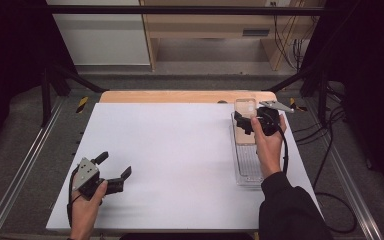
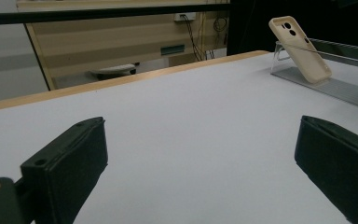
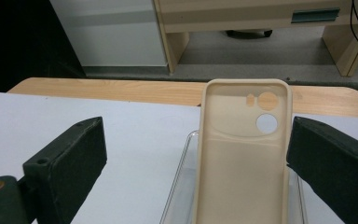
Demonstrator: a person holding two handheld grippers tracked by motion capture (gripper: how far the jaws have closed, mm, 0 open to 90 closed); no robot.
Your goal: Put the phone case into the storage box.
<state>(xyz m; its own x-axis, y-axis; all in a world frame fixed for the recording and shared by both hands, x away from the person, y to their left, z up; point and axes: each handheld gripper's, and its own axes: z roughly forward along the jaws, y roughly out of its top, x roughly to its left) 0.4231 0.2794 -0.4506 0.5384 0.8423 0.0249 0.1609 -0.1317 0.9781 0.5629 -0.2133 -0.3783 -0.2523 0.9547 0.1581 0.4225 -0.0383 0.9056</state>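
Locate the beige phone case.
In the high view the phone case leans upright at the far end of the clear tray, table's far right, just ahead of the right gripper.

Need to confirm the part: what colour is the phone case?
Beige phone case, clearest in the right gripper view.

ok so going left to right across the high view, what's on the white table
left hand-held gripper, jaws open, near the front left → bare white table → beige phone case propped in the clear tray → right hand-held gripper, open around the case
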